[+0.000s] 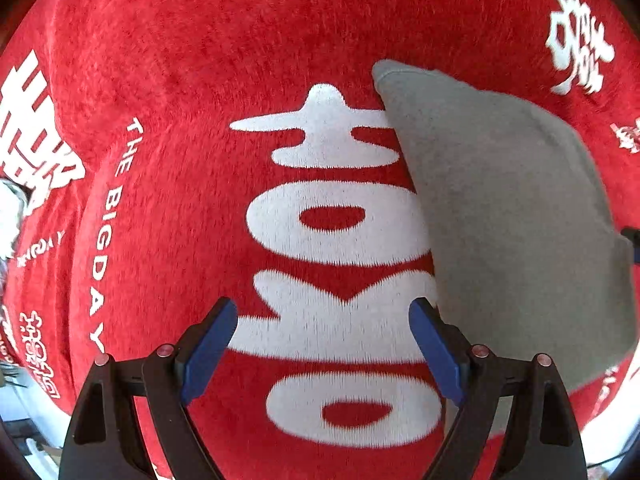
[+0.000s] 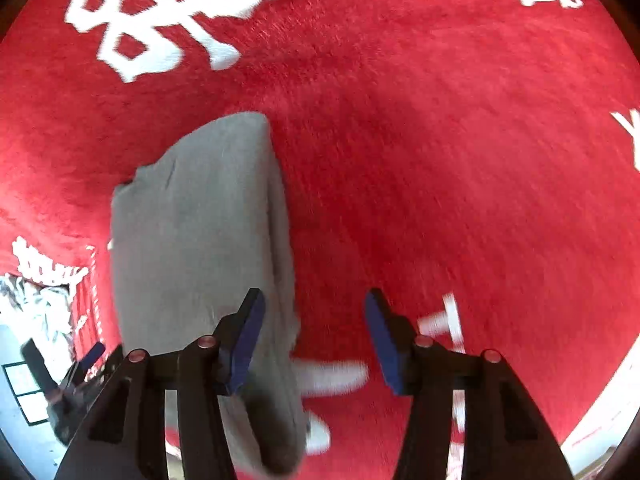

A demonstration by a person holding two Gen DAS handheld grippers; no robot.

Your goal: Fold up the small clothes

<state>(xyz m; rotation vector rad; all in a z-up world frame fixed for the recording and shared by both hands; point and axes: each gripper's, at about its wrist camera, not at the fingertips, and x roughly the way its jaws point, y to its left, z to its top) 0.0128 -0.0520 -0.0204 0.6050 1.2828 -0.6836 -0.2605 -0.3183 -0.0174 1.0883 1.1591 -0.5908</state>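
lying on the red blanket (image 1: pixel 168 80), the folded grey garment (image 1: pixel 500 208) runs lengthwise away from both cameras, smooth and oblong; left gripper (image 1: pixel 324 344) and right gripper (image 2: pixel 316 340) both spread, holding nothing.

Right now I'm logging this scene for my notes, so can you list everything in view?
cloth: one, grey, folded into a long shape, lying flat on the blanket, between the two grippers.
blanket: one, red plush with white characters and the words THE BIG DAY, covering the whole work surface.
floor: a pale strip past the blanket's edge, with blurred items on it that I cannot identify.
left gripper: one, black with blue pads, open, above the blanket beside the cloth.
right gripper: one, black with blue pads, open, over the cloth's edge, holding nothing.
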